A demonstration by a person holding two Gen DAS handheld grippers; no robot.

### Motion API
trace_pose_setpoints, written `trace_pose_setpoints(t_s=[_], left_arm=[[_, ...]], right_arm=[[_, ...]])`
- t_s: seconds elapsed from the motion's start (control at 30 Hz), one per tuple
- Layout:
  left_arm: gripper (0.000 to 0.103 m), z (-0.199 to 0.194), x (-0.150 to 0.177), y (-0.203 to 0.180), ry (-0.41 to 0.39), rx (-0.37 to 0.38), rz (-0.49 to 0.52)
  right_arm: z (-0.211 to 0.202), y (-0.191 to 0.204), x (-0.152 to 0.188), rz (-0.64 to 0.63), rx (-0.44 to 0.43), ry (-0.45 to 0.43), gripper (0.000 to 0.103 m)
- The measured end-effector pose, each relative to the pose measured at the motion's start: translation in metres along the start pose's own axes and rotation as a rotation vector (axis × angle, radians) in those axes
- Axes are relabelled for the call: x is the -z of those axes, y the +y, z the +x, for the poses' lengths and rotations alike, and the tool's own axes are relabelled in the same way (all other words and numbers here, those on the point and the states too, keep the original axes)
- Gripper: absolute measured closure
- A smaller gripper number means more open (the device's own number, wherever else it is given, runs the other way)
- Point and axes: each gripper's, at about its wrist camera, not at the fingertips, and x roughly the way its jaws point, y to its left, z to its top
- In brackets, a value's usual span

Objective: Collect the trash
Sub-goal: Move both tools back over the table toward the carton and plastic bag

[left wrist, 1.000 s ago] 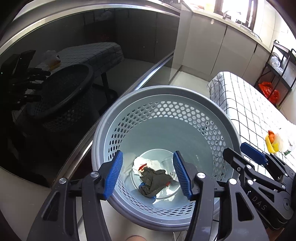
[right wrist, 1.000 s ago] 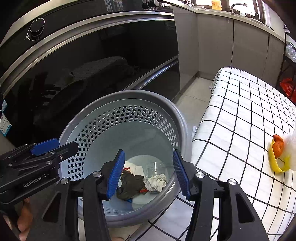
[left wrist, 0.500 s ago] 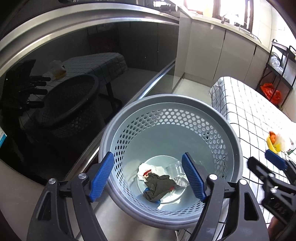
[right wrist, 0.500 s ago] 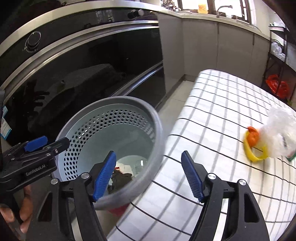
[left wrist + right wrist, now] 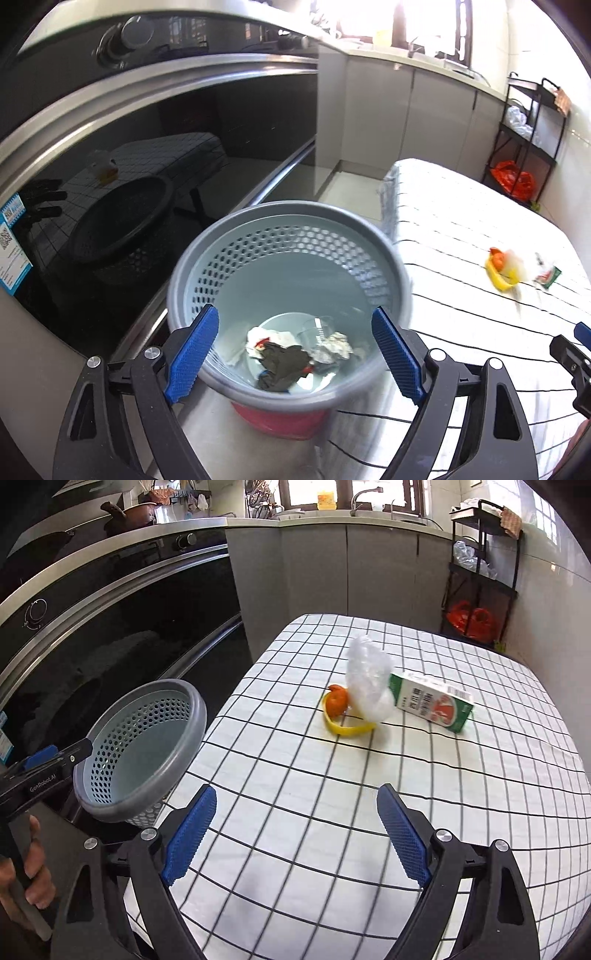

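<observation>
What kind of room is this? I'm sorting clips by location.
Most likely a home kitchen: a built-in oven with a control knob, a counter with a sink faucet under the window, and a table with a checked tablecloth.

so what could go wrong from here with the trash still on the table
1. The clear plastic bag lies over the orange peel and yellow peel; a grab could lift only part of the pile.
2. The basket stands off the table's edge, so anything dropped early could miss it.
</observation>
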Motion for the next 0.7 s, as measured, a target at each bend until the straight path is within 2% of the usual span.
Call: trace_pose_setpoints(t_s=[0.23,0.4,0.57,0.7], left_arm=[[0.018,-0.041,0.005,-0.046,-0.023,0.023,0.047],[0.014,-0.058,0.002,-0.085,-0.066,0.046,0.071],[0.012,-0.046,-0.005,-0.126,-0.070,0.095,0.090],[0.011,-0.021,-0.012,-0.161,-0.083,0.118,0.121]], right_arm=[[-0.044,-0.048,0.010,0.041,0.010,-0.080,0.015],[-0.057,-0.072,0.009,0.046,0.061,-0.160,0.015],[-0.052,-0.097,0.005,0.013,0.122,-0.221,0.015],[-0.030,-0.122,-0.004,0.041,0.150,-0.196,0.015]])
